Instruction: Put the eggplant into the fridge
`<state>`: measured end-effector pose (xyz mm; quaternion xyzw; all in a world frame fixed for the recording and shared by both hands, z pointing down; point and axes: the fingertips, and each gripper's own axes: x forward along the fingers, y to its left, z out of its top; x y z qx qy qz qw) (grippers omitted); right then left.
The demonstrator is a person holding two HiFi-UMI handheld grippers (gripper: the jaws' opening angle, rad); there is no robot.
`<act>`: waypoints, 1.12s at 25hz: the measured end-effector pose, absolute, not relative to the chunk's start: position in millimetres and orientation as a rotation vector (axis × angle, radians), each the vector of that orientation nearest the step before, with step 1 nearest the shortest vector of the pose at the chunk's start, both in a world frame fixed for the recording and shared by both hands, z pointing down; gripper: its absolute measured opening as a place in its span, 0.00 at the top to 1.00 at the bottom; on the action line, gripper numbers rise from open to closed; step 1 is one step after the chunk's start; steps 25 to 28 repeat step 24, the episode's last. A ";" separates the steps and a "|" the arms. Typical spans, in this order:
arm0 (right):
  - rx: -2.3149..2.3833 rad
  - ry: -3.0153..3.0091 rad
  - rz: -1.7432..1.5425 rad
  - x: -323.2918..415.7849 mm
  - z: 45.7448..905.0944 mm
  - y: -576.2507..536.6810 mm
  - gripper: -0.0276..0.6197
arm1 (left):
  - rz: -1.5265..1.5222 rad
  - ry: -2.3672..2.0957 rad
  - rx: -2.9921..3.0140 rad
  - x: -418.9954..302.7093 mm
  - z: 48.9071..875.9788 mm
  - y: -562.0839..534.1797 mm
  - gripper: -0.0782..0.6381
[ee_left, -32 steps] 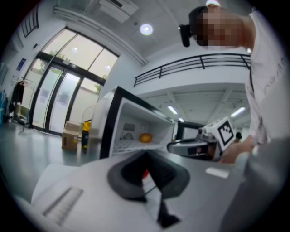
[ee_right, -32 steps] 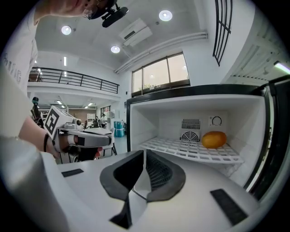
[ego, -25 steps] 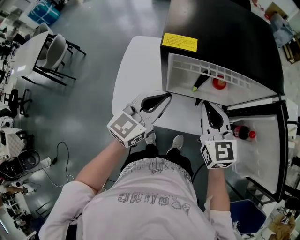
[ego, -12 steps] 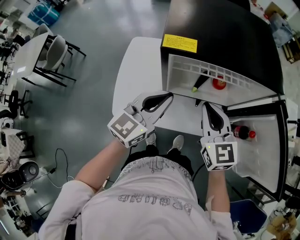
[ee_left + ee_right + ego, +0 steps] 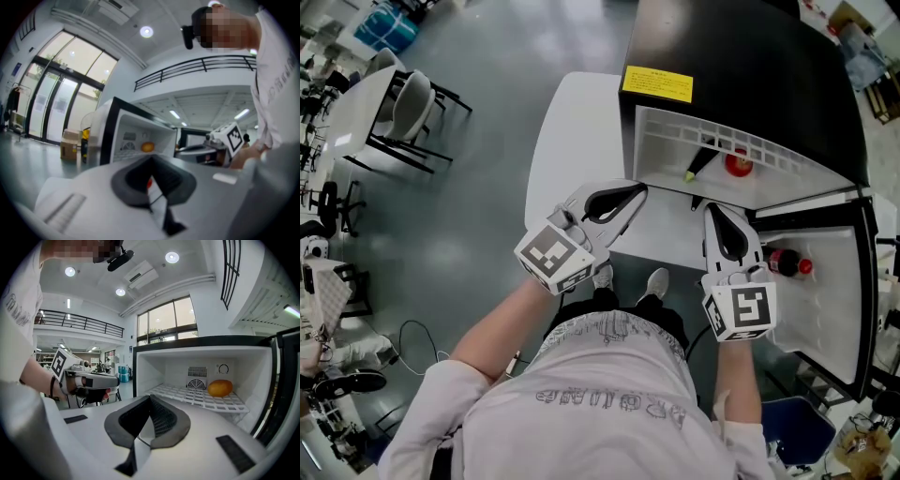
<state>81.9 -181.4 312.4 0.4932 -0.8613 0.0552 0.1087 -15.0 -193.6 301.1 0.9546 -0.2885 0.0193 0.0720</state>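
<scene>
The fridge point(image 5: 750, 66) stood open toward the person, its door point(image 5: 825, 319) swung out on the right with a bottle point(image 5: 783, 263) in its rack. Inside, the white shelf point(image 5: 173, 392) lay bare at front and left; a round orange fruit point(image 5: 220, 388) sat at the back right.

No wording can be read. A yellow label point(image 5: 659, 84) at 1 o'clock on the black fridge point(image 5: 750, 66) top carries dark print, too small to read. The shirt point(image 5: 609, 398) at 6 o'clock shows grey lettering, illegible. Cubes on the left tool point(image 5: 630, 194) and right tool point(image 5: 712, 212) bear black-and-white square markers.
</scene>
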 end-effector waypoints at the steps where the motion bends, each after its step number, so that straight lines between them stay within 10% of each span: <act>1: 1.450 -2.534 0.162 81.9 312.2 -181.6 0.95 | 0.059 -0.868 2.868 -14.9 301.4 -193.9 0.88; 28: 1.449 -2.531 0.182 90.5 317.7 -183.9 0.95 | 0.065 -0.865 2.862 -3.8 305.4 -194.2 0.88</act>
